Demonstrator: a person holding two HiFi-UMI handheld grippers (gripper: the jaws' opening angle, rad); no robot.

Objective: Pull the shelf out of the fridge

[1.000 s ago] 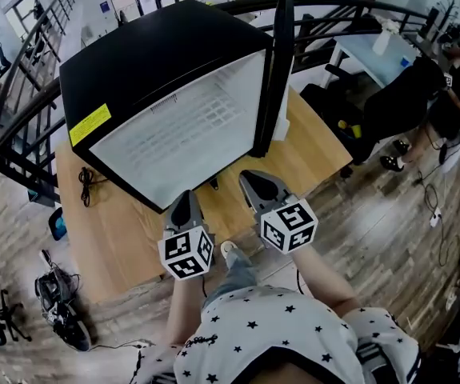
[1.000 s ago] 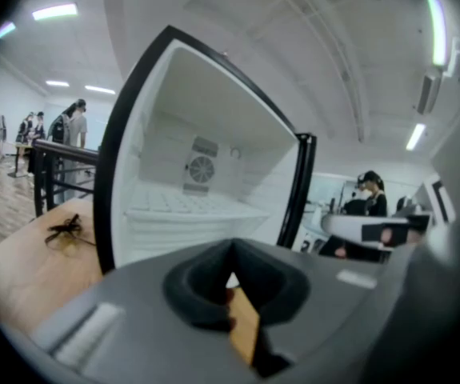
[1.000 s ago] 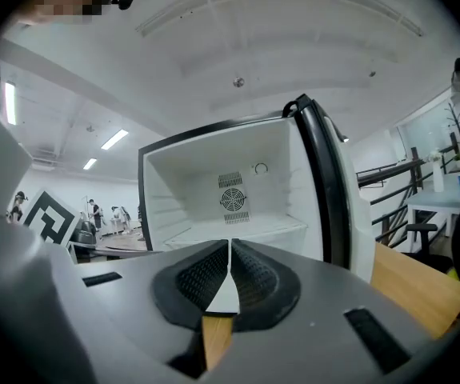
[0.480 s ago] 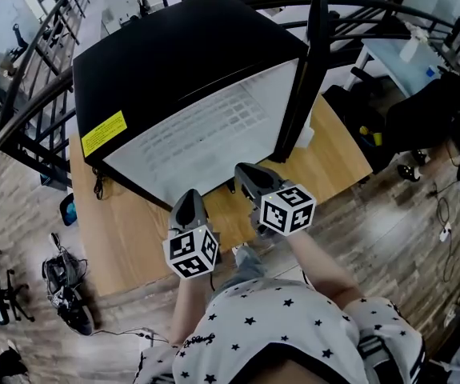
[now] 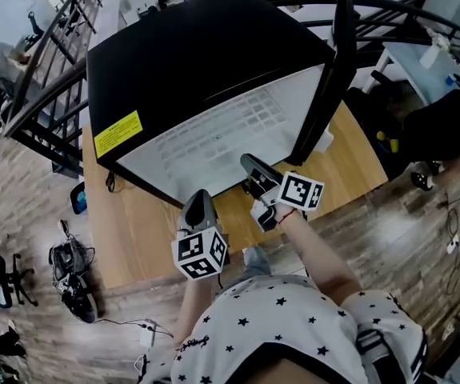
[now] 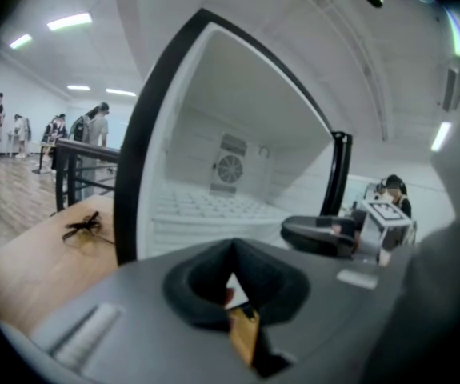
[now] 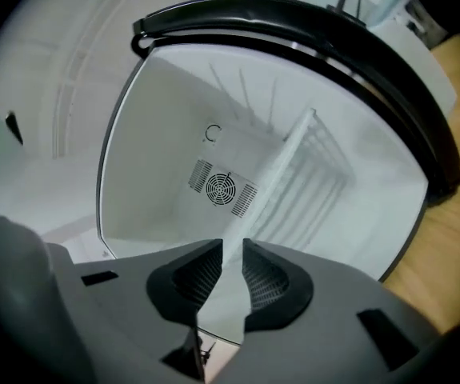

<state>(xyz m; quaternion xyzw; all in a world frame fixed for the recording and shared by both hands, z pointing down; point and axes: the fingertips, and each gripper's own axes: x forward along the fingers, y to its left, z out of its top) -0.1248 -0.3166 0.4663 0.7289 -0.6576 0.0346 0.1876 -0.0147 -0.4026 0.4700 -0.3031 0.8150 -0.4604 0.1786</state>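
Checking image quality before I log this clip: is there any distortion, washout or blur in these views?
Head view: strong fisheye bends the railing and floor; the fridge interior is bright, low-contrast. Left gripper view: dark vignetted corners, foreground soft. Right gripper view: the shelf nearly washes into the white walls.

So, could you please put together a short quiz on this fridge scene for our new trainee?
1. True or false: the fridge has its door shut.
2. Where is the white wire shelf? A) inside the fridge B) on top of the fridge C) leaning against its door
3. Which claw is at the fridge's mouth?

Key:
1. False; the door stands open.
2. A.
3. The right claw; its jaws are opening and the pads press on nothing yet.
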